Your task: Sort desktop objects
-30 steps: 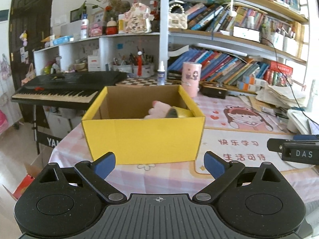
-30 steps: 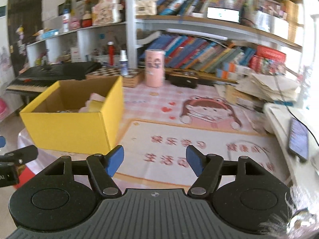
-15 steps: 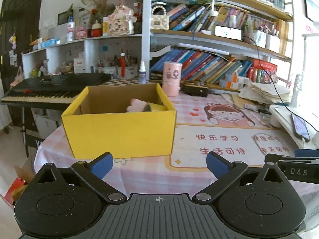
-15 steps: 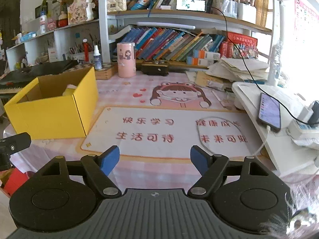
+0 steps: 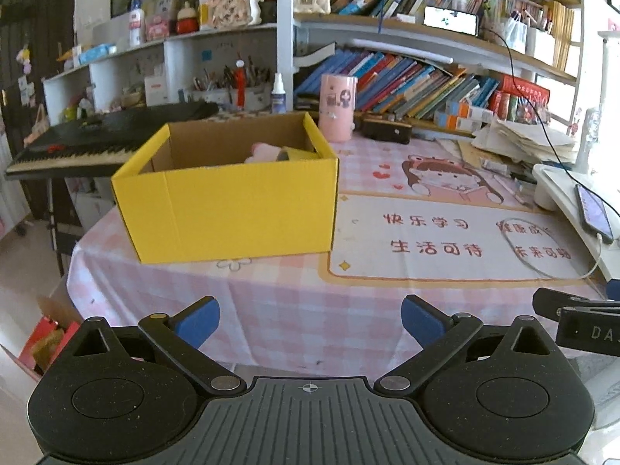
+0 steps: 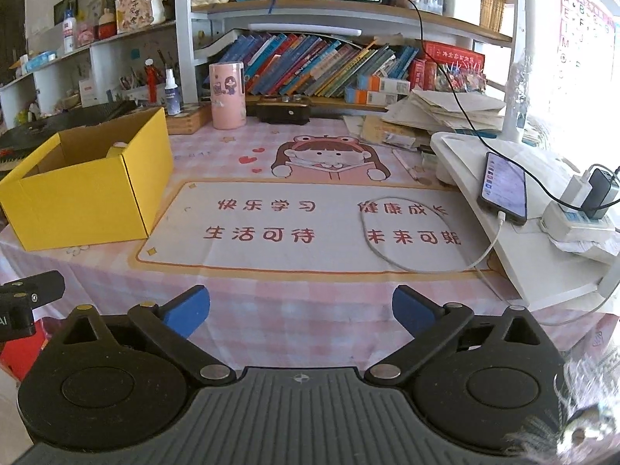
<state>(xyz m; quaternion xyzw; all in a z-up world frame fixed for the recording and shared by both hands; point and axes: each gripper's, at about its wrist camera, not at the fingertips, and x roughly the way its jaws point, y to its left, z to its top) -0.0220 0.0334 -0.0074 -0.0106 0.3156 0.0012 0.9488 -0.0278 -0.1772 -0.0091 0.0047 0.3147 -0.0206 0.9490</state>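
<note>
The yellow box [image 5: 232, 209] stood on the worktop [image 5: 294, 317] ahead and to the left of the left claw [image 5: 310, 319], well apart from it, with a pink thing [image 5: 267, 153] showing inside. From the right claw [image 6: 297, 310] the box sat far off to the left. The left claw's jaws stood wide apart, empty. The right claw's jaws were opening, with nothing between them, over the checked cloth.

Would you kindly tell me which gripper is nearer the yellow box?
Left. The left gripper sits straight in front of the yellow box; the right gripper is off to the box's right.
</note>
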